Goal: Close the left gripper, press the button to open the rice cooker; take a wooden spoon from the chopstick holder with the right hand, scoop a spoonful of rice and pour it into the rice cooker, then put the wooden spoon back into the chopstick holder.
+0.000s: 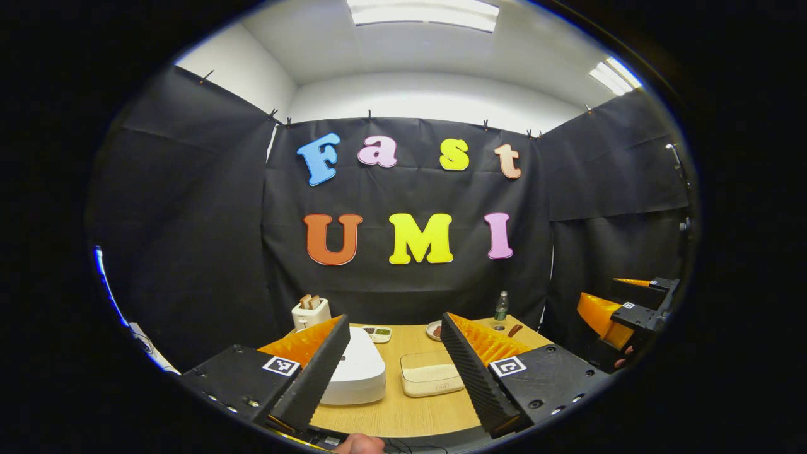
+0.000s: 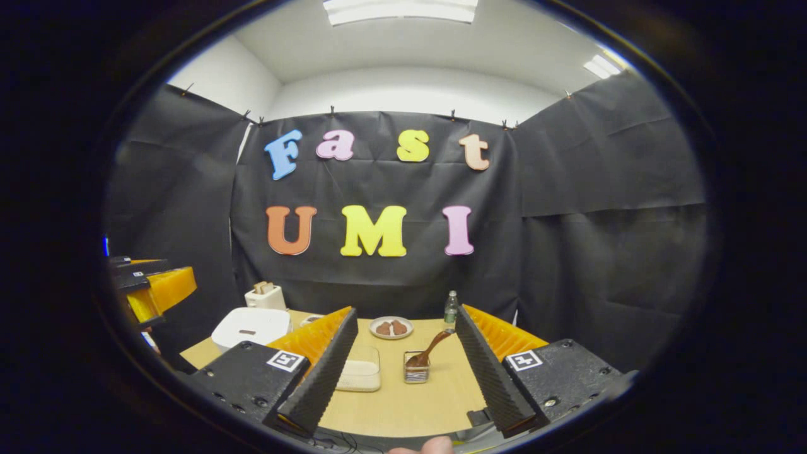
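Nearest the lens, our left gripper [image 1: 394, 359] stands with its 2 fingers spread wide and nothing between them, poised above the near edge of the table [image 1: 403, 413]; we judge it must close before it can prod a button with a blunt tip. The rice cooker [image 1: 353, 372], white with its lid down, sits just past the left finger, so the press looks like a short reach. We cannot make out the button itself from here.

Our right gripper [image 2: 400, 366] is likewise wide apart and empty, and it frames the chopstick holder [image 2: 416, 369], where the wooden spoon [image 2: 432, 348] leans with its handle tilted up to the right, an easy end to pinch. Just beside the holder, on its left, lies the rice tray [image 2: 360, 375], placed between cooker and holder so that scooping and pouring stay short.

Farther back we see a toaster [image 1: 311, 313], a small plate [image 2: 391, 328] and a bottle [image 2: 450, 309].
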Motion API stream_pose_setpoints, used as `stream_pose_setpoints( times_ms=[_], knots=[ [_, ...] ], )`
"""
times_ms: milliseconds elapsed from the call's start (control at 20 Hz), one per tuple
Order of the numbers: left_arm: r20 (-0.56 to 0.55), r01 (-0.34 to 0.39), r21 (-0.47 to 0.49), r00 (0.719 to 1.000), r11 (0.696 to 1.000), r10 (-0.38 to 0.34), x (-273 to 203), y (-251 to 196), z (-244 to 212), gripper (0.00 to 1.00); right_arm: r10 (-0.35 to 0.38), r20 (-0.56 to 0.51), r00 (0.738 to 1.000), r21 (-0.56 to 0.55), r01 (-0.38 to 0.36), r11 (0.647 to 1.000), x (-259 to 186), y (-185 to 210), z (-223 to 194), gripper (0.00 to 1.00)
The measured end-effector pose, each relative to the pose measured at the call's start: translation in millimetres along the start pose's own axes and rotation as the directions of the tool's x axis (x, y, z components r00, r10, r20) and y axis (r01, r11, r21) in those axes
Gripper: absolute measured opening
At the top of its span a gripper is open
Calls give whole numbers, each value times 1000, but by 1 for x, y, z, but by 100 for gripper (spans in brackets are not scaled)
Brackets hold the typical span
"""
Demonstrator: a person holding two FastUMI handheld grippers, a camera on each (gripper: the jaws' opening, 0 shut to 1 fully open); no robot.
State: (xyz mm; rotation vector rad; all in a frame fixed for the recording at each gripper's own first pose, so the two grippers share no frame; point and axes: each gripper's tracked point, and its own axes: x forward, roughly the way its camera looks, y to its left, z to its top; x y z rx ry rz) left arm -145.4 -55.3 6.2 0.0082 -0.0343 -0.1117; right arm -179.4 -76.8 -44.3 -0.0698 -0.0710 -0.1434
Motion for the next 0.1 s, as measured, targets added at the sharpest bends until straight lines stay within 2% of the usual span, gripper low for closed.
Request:
stream_pose_setpoints(
  times_ms=[100],
  knots=[
    [1, -11, 6, 1000, 1000, 11, -1, 4, -1, 94, 5, -4, 1000, -1, -5, 1000, 1, 4, -1, 100]
  ],
)
